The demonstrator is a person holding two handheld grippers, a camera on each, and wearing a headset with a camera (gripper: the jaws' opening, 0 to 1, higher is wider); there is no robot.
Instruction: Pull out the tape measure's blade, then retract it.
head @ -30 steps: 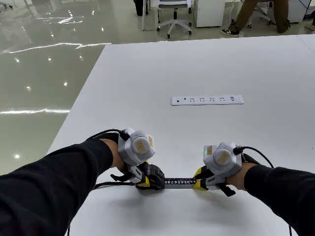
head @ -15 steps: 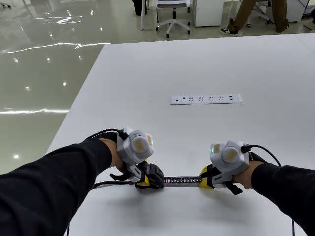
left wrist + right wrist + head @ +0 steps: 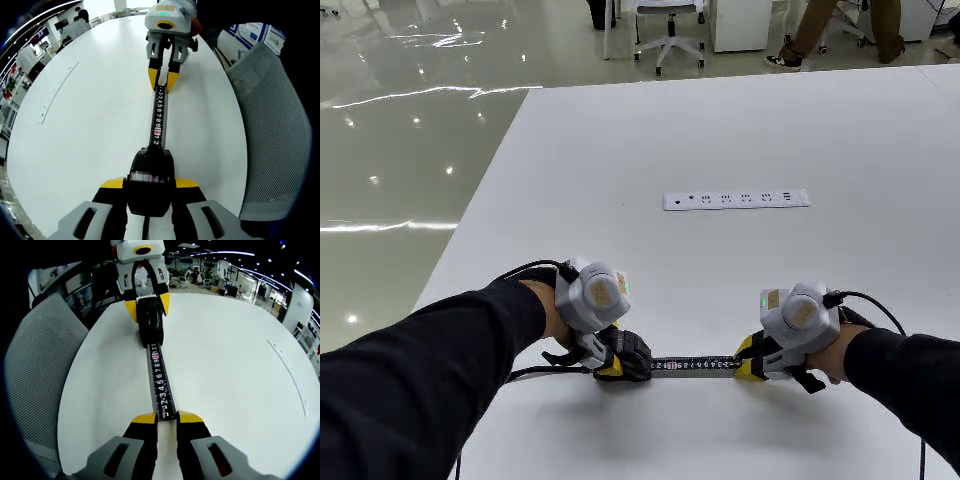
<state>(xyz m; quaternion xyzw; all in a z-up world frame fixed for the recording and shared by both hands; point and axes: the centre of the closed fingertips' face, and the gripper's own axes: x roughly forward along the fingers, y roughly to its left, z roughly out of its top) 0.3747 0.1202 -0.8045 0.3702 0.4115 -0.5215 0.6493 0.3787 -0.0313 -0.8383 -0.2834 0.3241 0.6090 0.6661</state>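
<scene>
A black tape measure case lies on the white table, and my left gripper is shut on it; the case sits between its yellow-tipped jaws. A dark blade with white numbers runs right from the case. My right gripper is shut on the blade's end. In the right gripper view the blade stretches from the right gripper to the case. In the left gripper view the blade shows about twelve units out, up to the right gripper.
A white power strip lies flat farther back on the table. The table's left edge drops to a glossy floor. An office chair and a person's legs stand beyond the far edge. A grey mesh chair back is close behind me.
My right gripper has moved to the right with the blade's end in it, so more of the blade is out. The left gripper and case have stayed put.
</scene>
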